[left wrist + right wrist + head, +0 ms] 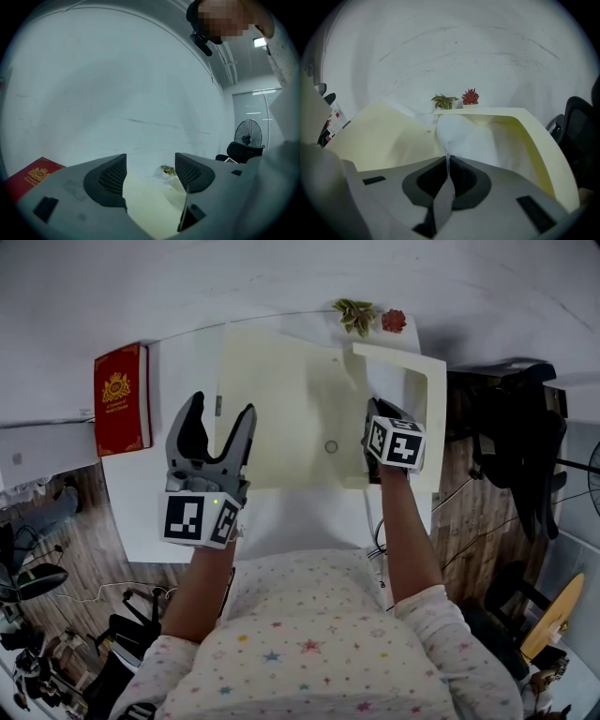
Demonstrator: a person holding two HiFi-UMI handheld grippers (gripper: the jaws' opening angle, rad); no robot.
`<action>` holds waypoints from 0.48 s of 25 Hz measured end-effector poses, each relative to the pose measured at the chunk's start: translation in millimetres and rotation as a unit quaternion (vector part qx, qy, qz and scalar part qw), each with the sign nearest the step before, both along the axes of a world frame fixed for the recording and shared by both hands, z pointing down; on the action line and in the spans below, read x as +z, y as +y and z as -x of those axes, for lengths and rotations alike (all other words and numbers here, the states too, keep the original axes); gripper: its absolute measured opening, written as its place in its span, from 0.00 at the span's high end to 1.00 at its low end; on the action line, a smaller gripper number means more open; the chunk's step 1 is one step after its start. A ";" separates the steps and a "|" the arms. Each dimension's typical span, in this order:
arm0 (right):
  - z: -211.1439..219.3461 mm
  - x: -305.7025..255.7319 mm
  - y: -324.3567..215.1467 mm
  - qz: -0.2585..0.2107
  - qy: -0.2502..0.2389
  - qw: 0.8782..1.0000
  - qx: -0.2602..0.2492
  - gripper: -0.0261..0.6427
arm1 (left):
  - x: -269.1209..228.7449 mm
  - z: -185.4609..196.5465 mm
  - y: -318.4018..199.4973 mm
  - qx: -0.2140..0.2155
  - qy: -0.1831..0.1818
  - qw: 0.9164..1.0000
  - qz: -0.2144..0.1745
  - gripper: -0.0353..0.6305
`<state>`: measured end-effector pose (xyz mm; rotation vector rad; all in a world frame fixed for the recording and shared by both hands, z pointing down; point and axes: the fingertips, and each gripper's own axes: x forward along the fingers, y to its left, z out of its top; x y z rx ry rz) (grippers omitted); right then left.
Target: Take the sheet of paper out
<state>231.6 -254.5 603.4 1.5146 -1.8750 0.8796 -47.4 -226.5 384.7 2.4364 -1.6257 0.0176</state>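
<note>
Noted right gripper [448,161] pinched on near edge of white sheet of paper [464,136], rest lying ahead inside open cream envelope [281,409]; left gripper [222,423] wide open, empty, over envelope's left edge

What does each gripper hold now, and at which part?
The right gripper is shut on the white sheet of paper, at its near edge. The left gripper is open and empty.
</note>
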 end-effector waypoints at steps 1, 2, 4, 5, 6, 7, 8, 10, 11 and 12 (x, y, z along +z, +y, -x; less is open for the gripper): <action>0.1 -0.6 0.0 -0.001 -0.001 1.000 -0.001 0.93 | -0.9 0.5 0.9 -0.001 0.000 1.000 -0.001 0.50; 0.1 -1.3 -0.1 -0.002 -0.003 1.000 -0.001 0.93 | -1.7 0.9 1.8 -0.001 0.000 1.000 -0.002 0.50; 0.1 -3.4 -0.5 -0.006 -0.008 1.000 -0.001 0.93 | -3.2 1.3 3.8 -0.002 0.000 1.000 -0.003 0.50; 0.2 -4.6 -0.7 -0.007 -0.011 1.000 -0.001 0.93 | -3.9 1.5 4.8 -0.002 0.000 1.000 -0.004 0.50; 0.5 -5.8 -0.8 -0.009 -0.014 1.000 -0.001 0.93 | -4.5 1.9 5.6 -0.002 0.000 1.000 -0.004 0.50; 1.0 -6.9 -0.9 -0.010 -0.018 1.000 -0.001 0.93 | -5.1 2.3 6.3 -0.002 0.000 1.000 -0.005 0.50; 1.8 -7.9 -1.2 -0.012 -0.023 1.000 -0.001 0.93 | -5.6 2.8 6.9 -0.003 0.000 1.000 -0.005 0.50; 3.5 -10.1 -1.6 -0.015 -0.031 0.999 -0.003 0.93 | -6.7 3.8 7.7 -0.003 0.000 1.000 -0.007 0.50; 4.0 -11.5 -1.6 -0.017 -0.034 0.999 -0.003 0.93 | -7.4 4.2 8.3 -0.004 0.000 1.000 -0.008 0.50; 4.4 -12.9 -1.5 -0.019 -0.038 0.999 -0.003 0.93 | -8.2 4.5 8.9 -0.004 0.000 1.000 -0.008 0.50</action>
